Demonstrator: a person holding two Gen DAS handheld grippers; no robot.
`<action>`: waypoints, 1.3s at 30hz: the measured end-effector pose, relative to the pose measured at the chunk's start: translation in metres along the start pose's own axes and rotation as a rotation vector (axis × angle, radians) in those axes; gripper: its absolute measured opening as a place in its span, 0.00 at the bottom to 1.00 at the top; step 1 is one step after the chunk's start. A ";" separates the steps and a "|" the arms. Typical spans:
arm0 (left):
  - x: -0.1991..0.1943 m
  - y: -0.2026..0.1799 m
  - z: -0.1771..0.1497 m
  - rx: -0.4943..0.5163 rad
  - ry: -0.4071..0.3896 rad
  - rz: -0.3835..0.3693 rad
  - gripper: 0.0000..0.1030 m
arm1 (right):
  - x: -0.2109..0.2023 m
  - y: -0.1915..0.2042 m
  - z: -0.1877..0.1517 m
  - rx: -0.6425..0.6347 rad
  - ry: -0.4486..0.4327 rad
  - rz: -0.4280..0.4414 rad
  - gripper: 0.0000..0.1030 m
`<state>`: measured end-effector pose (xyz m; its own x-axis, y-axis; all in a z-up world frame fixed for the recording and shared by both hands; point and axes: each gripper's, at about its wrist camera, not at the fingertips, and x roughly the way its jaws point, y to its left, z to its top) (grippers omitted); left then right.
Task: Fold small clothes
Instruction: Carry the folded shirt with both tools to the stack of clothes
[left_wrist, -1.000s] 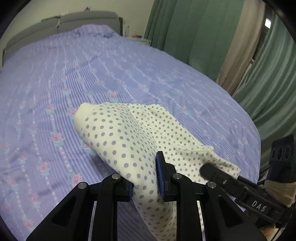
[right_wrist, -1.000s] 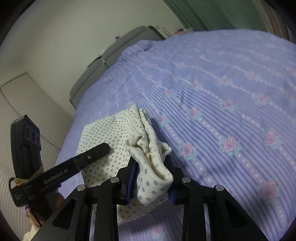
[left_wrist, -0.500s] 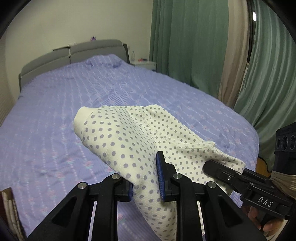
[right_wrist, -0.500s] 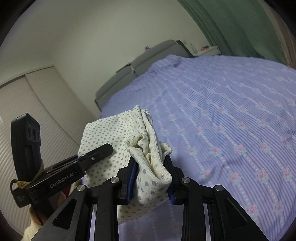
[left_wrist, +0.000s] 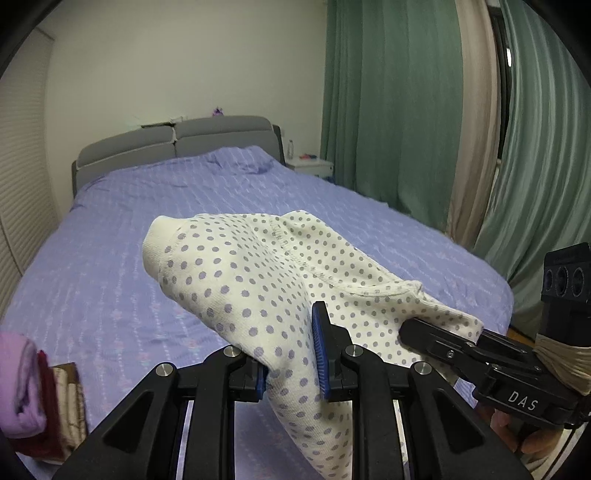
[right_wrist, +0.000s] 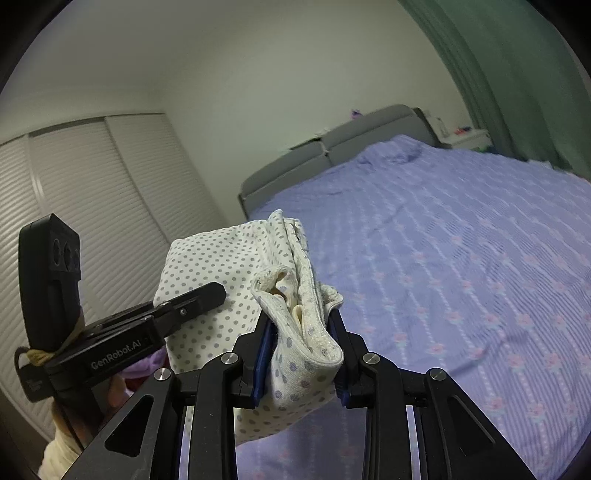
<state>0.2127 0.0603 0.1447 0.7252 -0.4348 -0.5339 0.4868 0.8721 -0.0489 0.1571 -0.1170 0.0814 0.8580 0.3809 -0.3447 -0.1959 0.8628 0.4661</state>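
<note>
A cream garment with grey-purple polka dots (left_wrist: 258, 280) is held in the air above the bed (left_wrist: 129, 221), which carries a lilac striped cover with small flowers. The left tongs (left_wrist: 291, 354) are narrowed on one edge of the cloth, their blue pads pinching a single fold that hangs below them. The right tongs (right_wrist: 301, 350) grip a thicker bunch of layers at the other end, where a ribbed hem curls over between the pads. Each tool shows in the other's view, close beside the garment. A grey headboard (left_wrist: 177, 144) stands at the far end of the bed, green curtains (left_wrist: 388, 103) hang on one side, and a stack of folded pink and red clothes (left_wrist: 33, 395) sits at the bed's near edge.
</note>
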 end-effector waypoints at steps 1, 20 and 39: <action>-0.011 0.009 0.001 -0.001 -0.011 0.007 0.21 | 0.001 0.012 0.001 -0.017 -0.004 0.016 0.29; -0.120 0.143 -0.012 0.030 -0.062 0.245 0.21 | 0.077 0.173 -0.014 -0.219 0.031 0.207 0.29; -0.146 0.292 -0.014 -0.028 0.059 0.439 0.21 | 0.170 0.307 -0.049 -0.291 0.096 0.340 0.29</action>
<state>0.2422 0.3817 0.1961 0.8311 -0.0086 -0.5561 0.1246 0.9774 0.1710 0.2195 0.2293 0.1261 0.6767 0.6758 -0.2922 -0.5956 0.7358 0.3224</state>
